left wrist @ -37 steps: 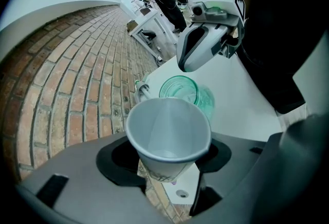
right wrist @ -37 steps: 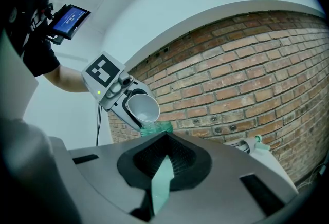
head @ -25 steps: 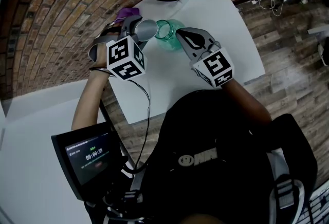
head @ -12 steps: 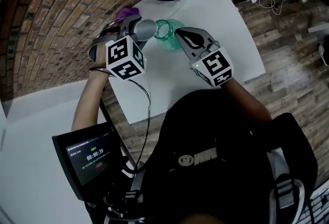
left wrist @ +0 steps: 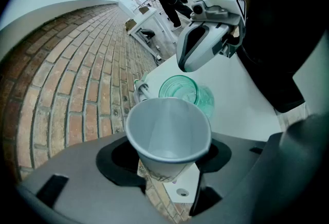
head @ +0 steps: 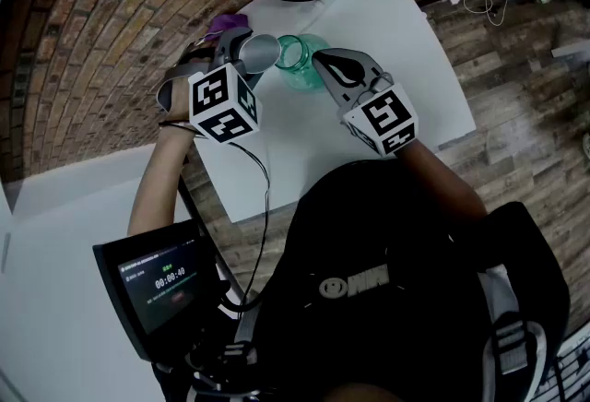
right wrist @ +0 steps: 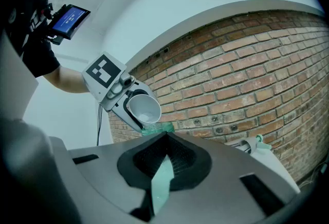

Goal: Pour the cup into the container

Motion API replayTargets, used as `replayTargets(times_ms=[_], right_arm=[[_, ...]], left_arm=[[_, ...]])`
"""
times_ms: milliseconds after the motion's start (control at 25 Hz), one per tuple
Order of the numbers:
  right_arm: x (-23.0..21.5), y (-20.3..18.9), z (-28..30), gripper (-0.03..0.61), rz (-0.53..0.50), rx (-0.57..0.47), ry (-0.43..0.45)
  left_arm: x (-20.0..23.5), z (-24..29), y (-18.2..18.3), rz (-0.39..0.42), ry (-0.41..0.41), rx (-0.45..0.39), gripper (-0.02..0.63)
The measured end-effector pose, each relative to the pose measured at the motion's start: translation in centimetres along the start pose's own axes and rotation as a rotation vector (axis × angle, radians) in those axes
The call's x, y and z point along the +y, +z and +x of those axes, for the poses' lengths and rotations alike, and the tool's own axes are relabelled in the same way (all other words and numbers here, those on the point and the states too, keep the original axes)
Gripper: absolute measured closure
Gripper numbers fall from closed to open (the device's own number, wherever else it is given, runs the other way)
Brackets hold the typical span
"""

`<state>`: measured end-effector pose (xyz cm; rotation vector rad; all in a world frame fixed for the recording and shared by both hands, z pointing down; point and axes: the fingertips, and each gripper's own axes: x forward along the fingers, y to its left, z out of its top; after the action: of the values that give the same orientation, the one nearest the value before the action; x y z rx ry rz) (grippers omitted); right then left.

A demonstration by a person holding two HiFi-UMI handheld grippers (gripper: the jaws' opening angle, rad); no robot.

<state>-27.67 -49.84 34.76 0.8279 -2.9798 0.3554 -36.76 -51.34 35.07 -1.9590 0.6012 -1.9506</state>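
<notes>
On the white bench [head: 369, 68], near the brick wall, the green container [head: 302, 59] sits between my two grippers. My right gripper [head: 324, 70] has its fingers [right wrist: 139, 164] clenched on the container's wall. My left gripper [head: 247, 54] grasps the white cup [left wrist: 169, 130] between its fingers [left wrist: 121, 159]. Cup tipped, mouth toward the container's rim, just beside it.

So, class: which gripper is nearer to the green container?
Right. The right gripper grips the green container by its rim, touching it. The left gripper holds the paper cup tilted toward the container's mouth, just beside it.
</notes>
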Motion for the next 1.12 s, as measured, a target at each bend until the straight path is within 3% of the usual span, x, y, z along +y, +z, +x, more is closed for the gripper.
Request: replayTargets(times_ms=[1120], right_arm=[[-0.01, 0.06, -0.25, 0.583, 0.005, -0.006, 0.007]], left_arm=[[-0.02, -0.03, 0.29, 0.031, 0.001, 0.026, 0.327]])
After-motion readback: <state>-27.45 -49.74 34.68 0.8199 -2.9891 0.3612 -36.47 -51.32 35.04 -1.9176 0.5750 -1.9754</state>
